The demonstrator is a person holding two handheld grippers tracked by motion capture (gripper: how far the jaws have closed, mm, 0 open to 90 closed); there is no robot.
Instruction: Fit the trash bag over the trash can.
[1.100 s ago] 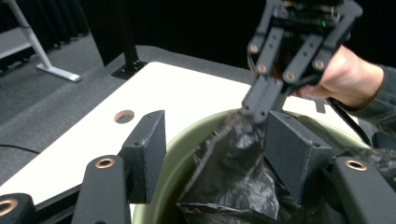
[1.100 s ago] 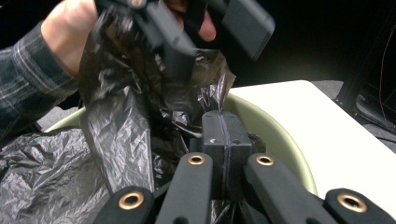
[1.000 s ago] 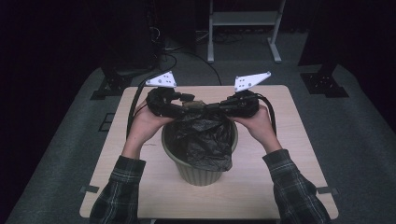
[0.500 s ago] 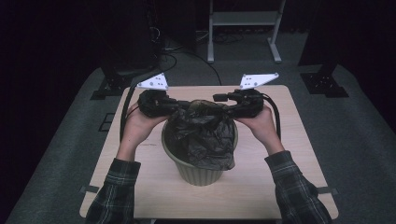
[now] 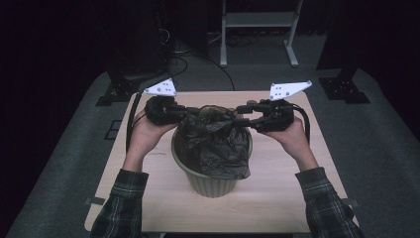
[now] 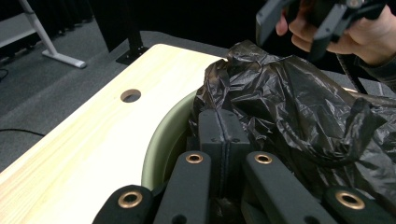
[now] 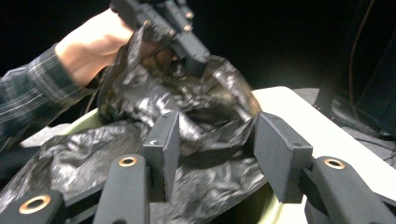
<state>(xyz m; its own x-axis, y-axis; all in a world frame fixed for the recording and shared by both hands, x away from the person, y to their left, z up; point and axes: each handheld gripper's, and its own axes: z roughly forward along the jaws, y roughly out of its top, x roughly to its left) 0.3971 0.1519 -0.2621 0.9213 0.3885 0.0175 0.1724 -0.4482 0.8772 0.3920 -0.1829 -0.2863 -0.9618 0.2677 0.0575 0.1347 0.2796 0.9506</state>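
Note:
A green bin (image 5: 213, 184) stands mid-table, lined with a crumpled black bag (image 5: 218, 144). My left gripper (image 5: 190, 114) is at the bag's upper left edge, its pads pressed together (image 6: 225, 128) on a fold of the bag (image 6: 299, 102). In the right gripper view the bag (image 7: 187, 112) is pulled up toward that left gripper (image 7: 187, 51). My right gripper (image 5: 242, 111) is at the bag's upper right. Its jaws have just been opening and now stand apart (image 7: 215, 140), with loose plastic between them that the pads do not press.
The light wooden table (image 5: 277, 198) has bare room in front of and beside the bin, and a round hole (image 6: 130, 95) near one edge. Behind the table, white desk legs (image 5: 257, 20) and black stand bases (image 5: 346, 87) rest on grey floor.
The right gripper's jaws have come off the bag and that hand has drawn a little to the right. The left jaws have shut on the bag's edge.

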